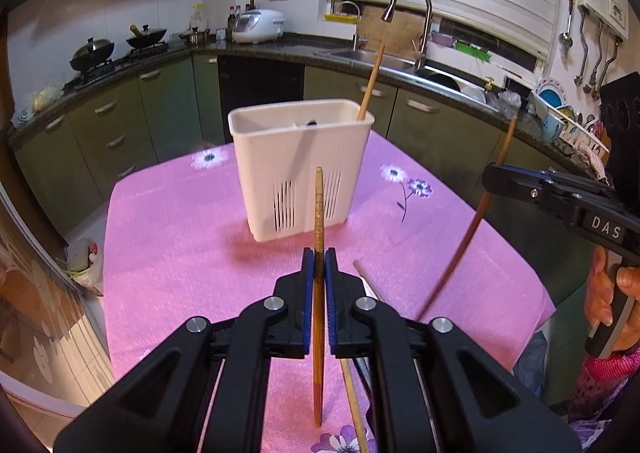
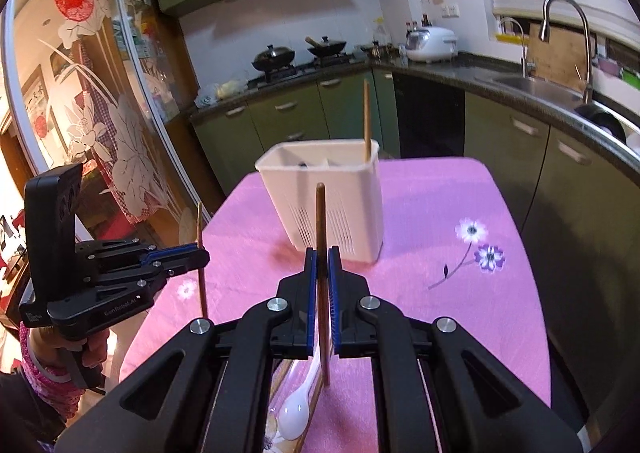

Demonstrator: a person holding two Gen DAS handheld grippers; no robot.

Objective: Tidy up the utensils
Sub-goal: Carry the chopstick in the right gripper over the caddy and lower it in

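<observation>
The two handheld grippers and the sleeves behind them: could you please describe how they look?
Both the left gripper and right gripper are matte black linkages with silver pivot bolts and blue pads. The right one's side reads "DAS"; the left's carries small white lettering. The person's sleeve is pink, white-dotted fabric.

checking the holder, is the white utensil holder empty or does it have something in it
Not empty: one chopstick stands in the white utensil holder, poking above its rim.
</observation>
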